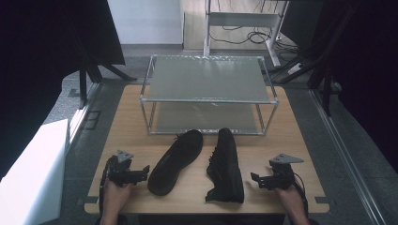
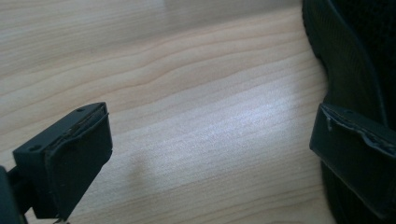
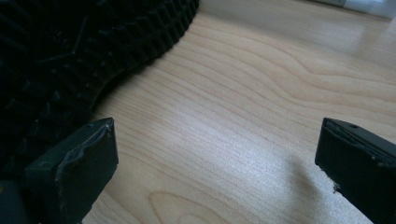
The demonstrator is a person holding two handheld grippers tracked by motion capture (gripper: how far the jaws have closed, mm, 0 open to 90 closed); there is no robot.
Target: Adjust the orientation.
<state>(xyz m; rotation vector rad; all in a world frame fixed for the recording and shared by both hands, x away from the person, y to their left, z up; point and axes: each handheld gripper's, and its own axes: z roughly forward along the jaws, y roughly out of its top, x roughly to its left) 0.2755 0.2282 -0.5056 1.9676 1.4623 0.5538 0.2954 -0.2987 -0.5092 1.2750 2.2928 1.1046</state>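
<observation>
I am reading no text, label, brand, number or sign anywhere in these pictures. I am finding no logo or lettering on the two black shoes, the left shoe [image 1: 176, 161] and the right shoe [image 1: 226, 166]. The metal rack [image 1: 208, 99] at the far side is showing no label. The wooden table [image 1: 263, 150] is bearing only wood grain, in the high view and in both gripper views. The sole tread of the right shoe in the right gripper view is a plain pattern, not characters. The grey plates on the grippers are looking blank to me.
</observation>
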